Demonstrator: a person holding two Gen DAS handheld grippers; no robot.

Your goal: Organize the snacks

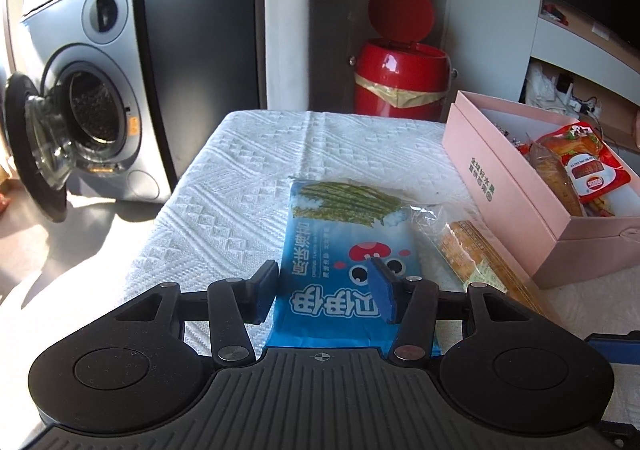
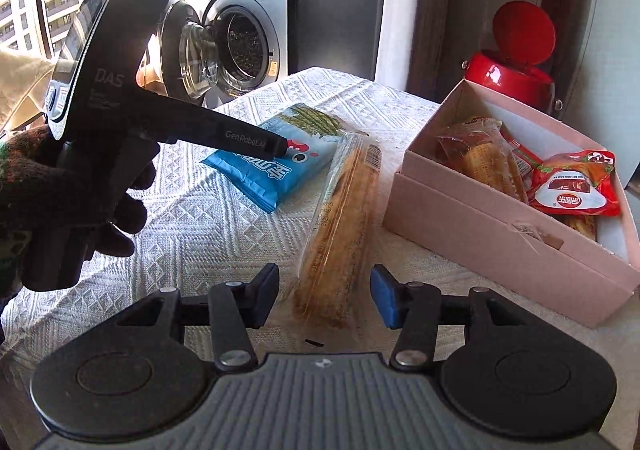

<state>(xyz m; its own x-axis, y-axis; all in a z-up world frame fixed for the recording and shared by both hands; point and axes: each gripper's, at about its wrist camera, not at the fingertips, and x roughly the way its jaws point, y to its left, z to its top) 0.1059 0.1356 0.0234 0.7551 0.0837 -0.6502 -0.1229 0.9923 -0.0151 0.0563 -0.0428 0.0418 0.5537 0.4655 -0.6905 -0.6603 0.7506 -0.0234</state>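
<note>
Left claw spread, blue snack bag between fingers. Right claw spread, biscuit pack between fingers, pink box right.

A silver washing machine stands with its round door swung open; right of it sits 1 red bin, lid raised, behind the white textured tablecloth

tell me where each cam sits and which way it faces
Left wrist: on the left gripper, looking along open jaws that straddle the blue snack packet.
Right wrist: on the right gripper, jaws open around the wrapped pastry; gloved left hand shows.
Shared: both snacks, pink box, red bin, washing machine.
</note>
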